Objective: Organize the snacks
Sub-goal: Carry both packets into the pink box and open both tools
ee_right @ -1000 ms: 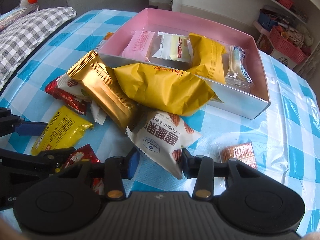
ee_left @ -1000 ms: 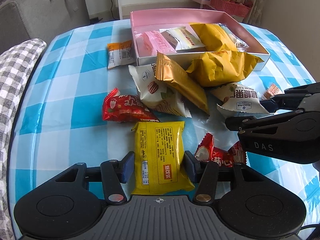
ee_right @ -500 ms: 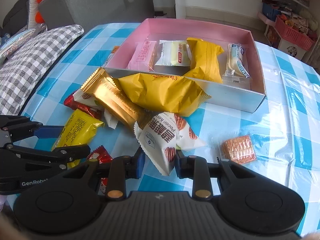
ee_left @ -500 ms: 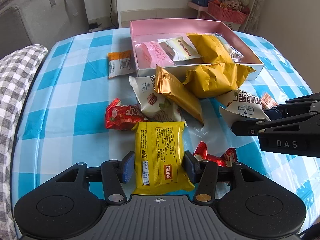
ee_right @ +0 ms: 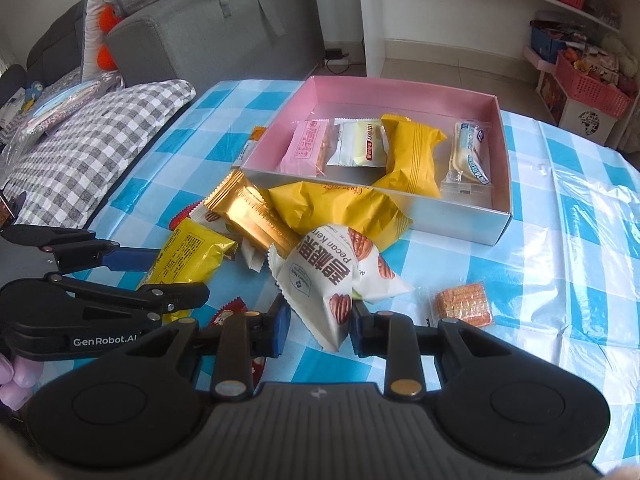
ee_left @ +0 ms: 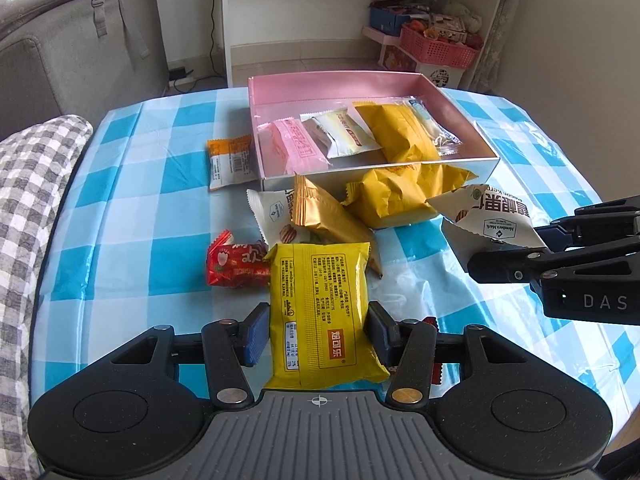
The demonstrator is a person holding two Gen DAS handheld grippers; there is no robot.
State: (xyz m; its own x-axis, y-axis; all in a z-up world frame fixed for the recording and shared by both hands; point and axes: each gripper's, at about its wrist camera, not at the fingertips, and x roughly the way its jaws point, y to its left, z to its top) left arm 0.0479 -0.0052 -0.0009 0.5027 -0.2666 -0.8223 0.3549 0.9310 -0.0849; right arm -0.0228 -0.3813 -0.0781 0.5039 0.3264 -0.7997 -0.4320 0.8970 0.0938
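Note:
My left gripper is shut on a flat yellow snack packet and holds it above the checked table. My right gripper is shut on a white pecan packet, also lifted; that packet shows in the left wrist view. The pink box stands ahead with several snacks inside: a pink packet, a white one, a yellow bag. The box also shows in the right wrist view.
Loose on the blue checked tablecloth: a gold packet, a big yellow bag, a red packet, an orange-white packet, a small biscuit pack. A checked cushion lies left. Shelves and a sofa stand behind.
Both grippers have risen and pulled back with their packets; the yellow packet and the pecan packet have left the table. The box looks farther off.

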